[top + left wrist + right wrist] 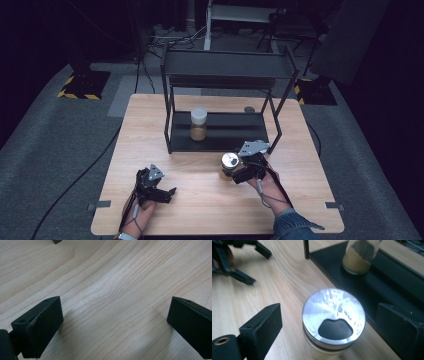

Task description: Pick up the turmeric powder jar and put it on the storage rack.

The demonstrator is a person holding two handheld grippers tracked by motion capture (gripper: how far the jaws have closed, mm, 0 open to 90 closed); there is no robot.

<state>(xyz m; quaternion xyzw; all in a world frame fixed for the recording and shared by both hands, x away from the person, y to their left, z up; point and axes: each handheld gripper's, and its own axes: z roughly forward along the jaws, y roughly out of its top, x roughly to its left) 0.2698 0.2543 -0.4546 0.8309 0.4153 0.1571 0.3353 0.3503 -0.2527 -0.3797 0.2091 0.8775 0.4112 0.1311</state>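
Note:
A glass jar with a shiny metal lid [229,161] [333,315] stands upright on the wooden table, just in front of the black rack. My right gripper [230,168] [329,312] is around it. One jaw stands on each side with a gap to the jar, so the gripper is open. My left gripper [170,194] [115,307] rests low over bare wood at the front left, open with nothing between its jaws. It also appears far off in the right gripper view [258,266]. A second jar [198,125] [359,257], white-capped and holding brownish powder, stands on the rack's lower shelf.
The black two-tier metal rack [225,137] [387,285] stands at the table's back middle, its front posts close to the right gripper. The wooden table [200,210] spreads out in front of both hands. Carpet and cables lie around the table.

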